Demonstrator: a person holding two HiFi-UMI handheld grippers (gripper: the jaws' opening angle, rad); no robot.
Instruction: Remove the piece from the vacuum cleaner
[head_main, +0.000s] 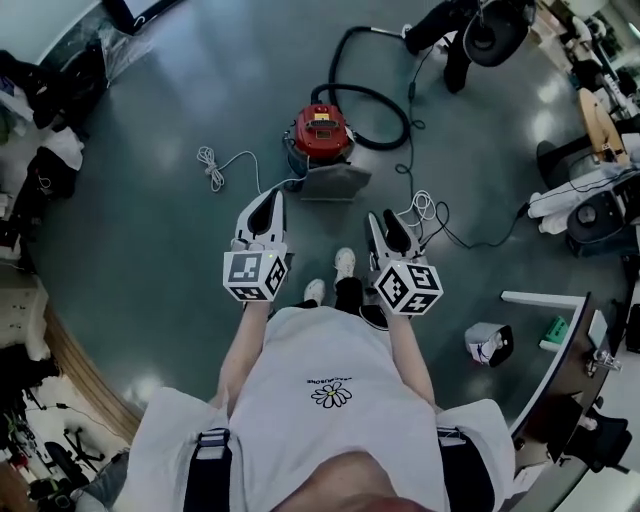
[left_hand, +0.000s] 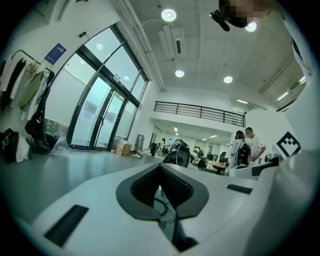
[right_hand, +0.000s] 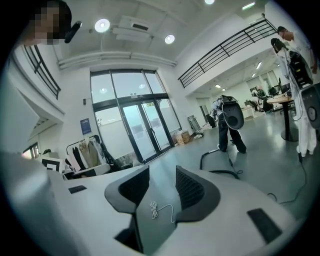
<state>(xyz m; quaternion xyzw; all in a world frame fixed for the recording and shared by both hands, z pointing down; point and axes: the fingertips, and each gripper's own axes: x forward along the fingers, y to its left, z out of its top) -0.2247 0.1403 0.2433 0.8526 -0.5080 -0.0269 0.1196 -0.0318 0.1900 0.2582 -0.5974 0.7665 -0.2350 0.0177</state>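
The red vacuum cleaner (head_main: 320, 132) stands on the grey floor ahead of me, on a grey base (head_main: 332, 182). Its black hose (head_main: 385, 112) loops off to the right. Both grippers hang at waist height, short of the vacuum and touching nothing. My left gripper (head_main: 264, 212) points at the vacuum's left side, and its jaw tips meet with nothing in them (left_hand: 160, 167). My right gripper (head_main: 388, 232) is open with an empty gap between its jaws (right_hand: 162, 172). Neither gripper view shows the vacuum body; only part of the hose (right_hand: 220, 172) appears in the right gripper view.
A white cord (head_main: 212, 165) lies coiled on the floor left of the vacuum, and thin cables (head_main: 430, 215) trail on the right. A person (head_main: 465, 35) stands at the back right. A curved desk (head_main: 560, 345) sits at the right, and bags (head_main: 45, 165) sit at the left.
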